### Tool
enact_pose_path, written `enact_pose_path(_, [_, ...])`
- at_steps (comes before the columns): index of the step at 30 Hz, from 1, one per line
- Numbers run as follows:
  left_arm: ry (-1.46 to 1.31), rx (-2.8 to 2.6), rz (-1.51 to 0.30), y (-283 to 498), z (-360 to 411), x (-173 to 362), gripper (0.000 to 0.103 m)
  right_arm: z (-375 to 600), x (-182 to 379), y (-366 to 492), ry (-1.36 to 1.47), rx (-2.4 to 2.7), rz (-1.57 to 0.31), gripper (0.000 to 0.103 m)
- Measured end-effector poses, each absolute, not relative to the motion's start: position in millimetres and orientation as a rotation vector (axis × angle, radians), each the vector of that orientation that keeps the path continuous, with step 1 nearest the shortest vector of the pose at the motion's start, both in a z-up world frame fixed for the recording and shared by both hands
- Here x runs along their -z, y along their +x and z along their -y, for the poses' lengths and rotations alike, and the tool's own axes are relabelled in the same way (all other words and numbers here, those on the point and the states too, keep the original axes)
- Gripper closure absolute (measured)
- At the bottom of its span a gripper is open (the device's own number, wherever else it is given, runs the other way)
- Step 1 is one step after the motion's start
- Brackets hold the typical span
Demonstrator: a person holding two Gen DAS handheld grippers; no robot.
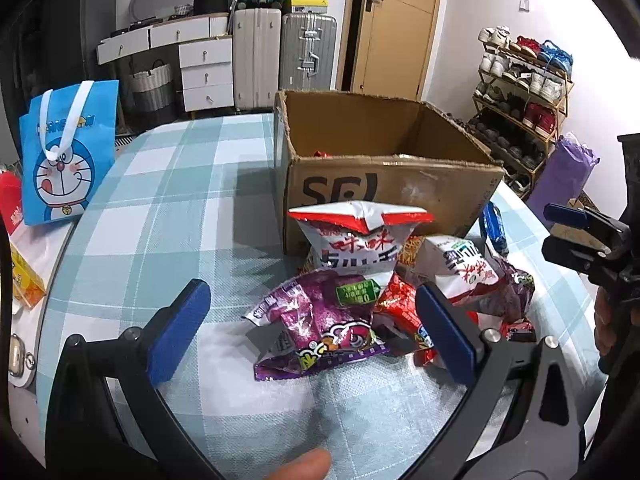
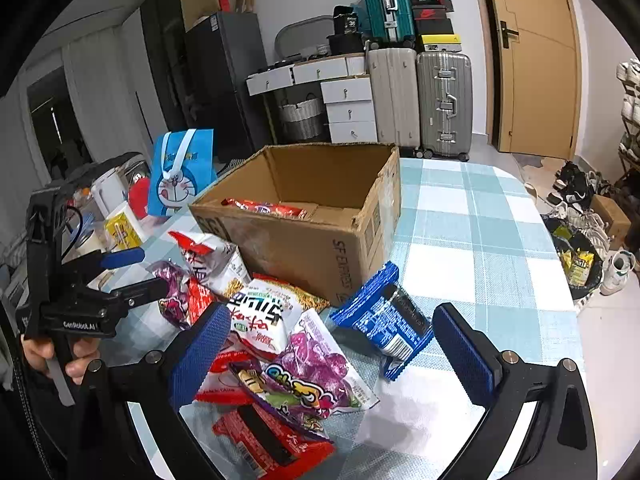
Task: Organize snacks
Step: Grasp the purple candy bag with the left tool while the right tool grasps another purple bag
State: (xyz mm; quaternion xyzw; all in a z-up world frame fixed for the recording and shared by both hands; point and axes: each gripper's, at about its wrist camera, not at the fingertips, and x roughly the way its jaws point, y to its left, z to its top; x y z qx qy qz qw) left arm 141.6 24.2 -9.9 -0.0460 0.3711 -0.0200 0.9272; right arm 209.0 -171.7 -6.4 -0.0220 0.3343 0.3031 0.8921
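Heap of crinkled foil snack packets point(image 1: 360, 292) on checked tablecloth, before open brown cardboard box point(image 1: 384, 184). Left gripper point(image 1: 308, 328) and right gripper point(image 2: 332, 352): jaws wide, empty. Shiny purple packet point(image 1: 320, 320) lies just ahead of left jaws.

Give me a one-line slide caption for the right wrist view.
Open right gripper above mixed snack packets; blue foil packet beside brown cardboard box already holding a red packet.

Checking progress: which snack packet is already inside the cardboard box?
The long red packet lying on the cardboard box floor; every other packet sits outside on the table.
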Motion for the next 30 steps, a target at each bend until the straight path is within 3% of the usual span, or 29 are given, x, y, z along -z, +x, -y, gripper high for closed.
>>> enact_pose_path(12, [-0.103,0.061,-0.791,145,-23,12,0.001,183,14,216,-0.052,-0.692,-0.787,0.0])
enact_pose_path(30, [-0.139,0.148,-0.838,150,-19,32,0.014,160,59,217,-0.061,-0.816,-0.934,0.0])
